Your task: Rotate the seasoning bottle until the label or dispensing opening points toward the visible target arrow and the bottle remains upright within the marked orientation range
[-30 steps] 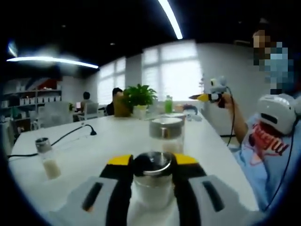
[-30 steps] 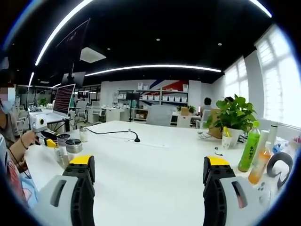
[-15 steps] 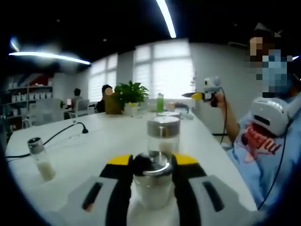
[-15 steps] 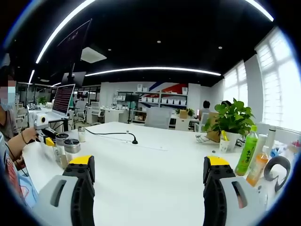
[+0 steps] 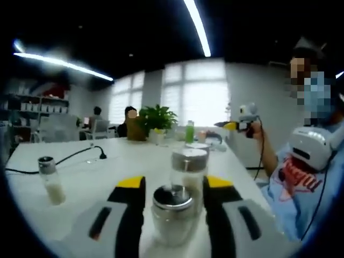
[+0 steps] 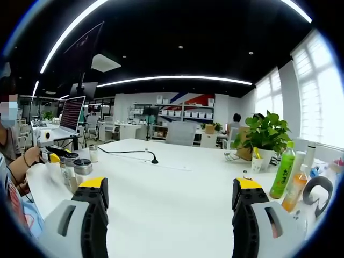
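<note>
A glass seasoning bottle [image 5: 172, 212] with a steel lid and white powder stands upright on the white table [image 5: 107, 172], between the jaws of my left gripper [image 5: 173, 185]. The yellow-tipped jaws stand a little off the lid on both sides, so the gripper is open. A second steel-lidded jar [image 5: 189, 166] stands just behind it. In the right gripper view both jars [image 6: 82, 171] sit at the far left beside the left gripper [image 6: 52, 157]. My right gripper [image 6: 171, 193] is open over bare table, and a person's hand holds it up in the air [image 5: 237, 125].
A small bottle [image 5: 50, 180] with white powder stands at the left near a black cable [image 5: 70, 157]. A potted plant [image 6: 264, 135], a green bottle [image 6: 283, 173] and an orange bottle [image 6: 294, 191] crowd the table's right side. A laptop [image 6: 70, 115] sits beyond the jars.
My left gripper's jaws have spread off the bottle's lid, which they were pressing before. The left camera has shifted slightly. The right gripper stays open in the air.
</note>
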Available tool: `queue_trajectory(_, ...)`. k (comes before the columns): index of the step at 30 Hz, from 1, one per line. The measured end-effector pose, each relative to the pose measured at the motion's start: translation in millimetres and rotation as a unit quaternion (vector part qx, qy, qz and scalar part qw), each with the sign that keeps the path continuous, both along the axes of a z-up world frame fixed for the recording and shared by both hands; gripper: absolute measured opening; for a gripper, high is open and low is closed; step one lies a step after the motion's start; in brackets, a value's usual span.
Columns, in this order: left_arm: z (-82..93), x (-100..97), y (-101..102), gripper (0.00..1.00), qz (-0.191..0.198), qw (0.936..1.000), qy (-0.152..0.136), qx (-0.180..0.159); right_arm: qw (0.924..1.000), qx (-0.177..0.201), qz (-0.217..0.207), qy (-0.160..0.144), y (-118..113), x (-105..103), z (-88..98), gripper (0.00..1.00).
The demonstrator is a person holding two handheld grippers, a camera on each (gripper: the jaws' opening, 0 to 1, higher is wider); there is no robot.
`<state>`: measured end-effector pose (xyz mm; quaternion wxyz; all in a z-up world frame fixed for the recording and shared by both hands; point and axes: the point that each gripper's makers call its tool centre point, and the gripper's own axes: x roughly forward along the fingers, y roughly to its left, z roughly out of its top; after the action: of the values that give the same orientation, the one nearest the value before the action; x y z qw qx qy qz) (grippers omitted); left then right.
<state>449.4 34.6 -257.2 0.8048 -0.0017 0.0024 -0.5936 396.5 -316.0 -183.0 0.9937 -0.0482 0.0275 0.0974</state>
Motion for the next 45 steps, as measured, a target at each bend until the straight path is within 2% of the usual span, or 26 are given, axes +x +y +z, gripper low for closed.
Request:
queue_trajectory(3,1.3,-5.3,1,0.41,0.013,0.9999,-0.011,-0.001,1.0000,0.003,0.001,-0.004,0,0,1.6,0.99)
queue_trajectory(6,3.3,-8.3,3,0.43,0.027,0.9995,0.001,-0.017,0.9998,0.018,0.006,-0.009,1,2,3.3,0.99)
queue_trajectory(9,1.7,0.5,12,0.45,0.069,0.9975,-0.003,-0.015,0.9998,0.017,0.008,-0.005,5,2,1.3,0.99)
queue_trajectory(11,2.3,2.1,16,0.45,0.085,0.9962,0.006,-0.022,0.9998,0.018,0.009,-0.004,7,2,1.0,0.99)
queue_trajectory(12,2.8,1.2,17,0.47,0.089,0.9956,0.011,-0.026,0.9998,0.019,0.010,-0.005,8,1,1.4,0.99)
queue_trajectory(14,1.1,-0.8,18,0.57,0.104,0.9941,0.027,-0.020,0.9998,0.017,0.008,-0.006,8,0,1.7,0.99)
queue_trajectory(15,1.9,-2.7,17,0.61,0.107,0.9939,0.023,-0.016,0.9998,0.015,0.008,-0.006,8,0,1.7,0.99)
queue_trajectory(17,7.4,-7.2,17,0.58,0.118,0.9929,0.005,-0.014,0.9998,0.015,0.007,-0.005,7,2,1.3,0.99)
queue_trajectory(19,12.4,-8.6,17,0.53,0.125,0.9919,0.007,-0.023,0.9998,0.017,0.008,-0.002,8,3,-0.4,0.99)
queue_trajectory(21,14.0,-7.5,17,0.53,0.138,0.9898,0.015,-0.030,0.9998,0.016,0.009,0.002,9,4,-2.0,0.99)
queue_trajectory(23,10.4,-5.1,20,0.52,0.165,0.9856,0.029,-0.027,0.9998,0.016,0.011,0.003,10,3,-2.3,0.99)
queue_trajectory(24,4.9,-3.7,23,0.51,0.183,0.9817,0.048,-0.021,0.9998,0.016,0.011,0.002,10,3,-1.8,0.99)
queue_trajectory(25,1.9,-1.5,26,0.49,0.203,0.9781,0.047,-0.010,0.9998,0.015,0.012,0.001,11,2,-1.3,0.99)
queue_trajectory(27,7.1,2.9,30,0.49,0.240,0.9707,-0.007,0.008,0.9999,0.013,0.011,-0.001,11,2,-0.2,0.99)
queue_trajectory(28,7.5,3.9,31,0.49,0.252,0.9677,-0.011,0.011,0.9999,0.013,0.009,-0.003,9,2,0.9,0.99)
queue_trajectory(32,6.2,1.8,31,0.51,0.270,0.9627,0.002,0.013,0.9999,0.013,0.005,-0.002,5,3,0.7,0.99)
queue_trajectory(35,9.2,2.5,34,0.48,0.296,0.9552,0.002,-0.003,0.9997,0.026,0.001,-0.003,1,5,0.7,0.99)
queue_trajectory(37,3.7,3.1,36,0.43,0.314,0.9493,-0.009,0.016,0.9992,0.038,0.000,-0.008,1,3,3.3,0.99)
queue_trajectory(40,3.7,3.2,31,0.44,0.319,0.9478,-0.010,0.001,0.9992,0.032,-0.002,-0.024,2,-2,11.7,0.99)
queue_trajectory(42,4.3,0.9,28,0.44,0.316,0.9486,-0.003,-0.007,0.9993,0.027,-0.006,-0.027,2,-2,12.7,0.99)
queue_trajectory(45,3.5,-1.5,24,0.44,0.325,0.9455,-0.010,-0.007,0.9993,0.027,-0.009,-0.024,1,-1,11.0,0.99)
